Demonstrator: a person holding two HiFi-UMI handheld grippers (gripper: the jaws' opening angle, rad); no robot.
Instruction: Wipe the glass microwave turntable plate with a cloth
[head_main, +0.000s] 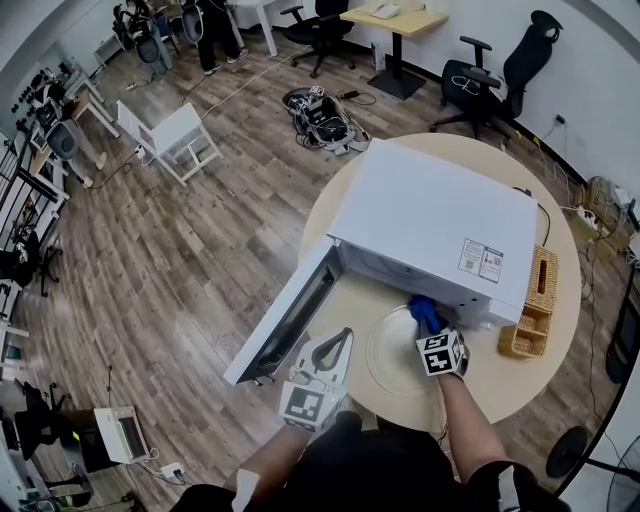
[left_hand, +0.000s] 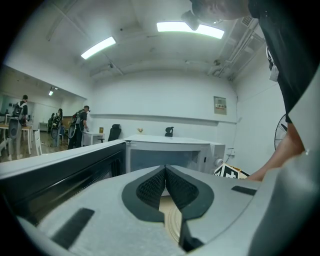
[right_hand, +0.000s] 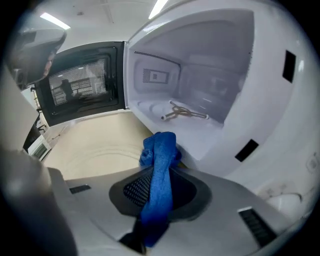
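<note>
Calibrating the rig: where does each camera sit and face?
Head view: on the person's head, looking steeply down at the microwave; forearms, left gripper and right gripper show.
Left gripper view: on the left gripper, facing the microwave over shut jaws; right forearm shows.
Right gripper view: on the right gripper, facing the open cavity; jaws pinch the blue cloth.
Head and right gripper views share the glass plate.

Before you a white microwave (head_main: 430, 215) on a round pale table (head_main: 520, 385), its door (head_main: 290, 315) open to your left, wicker basket (head_main: 532, 310) beside it, cables (head_main: 322, 120) on the wooden floor (head_main: 200, 260), black office chair (head_main: 495, 75) beyond.
</note>
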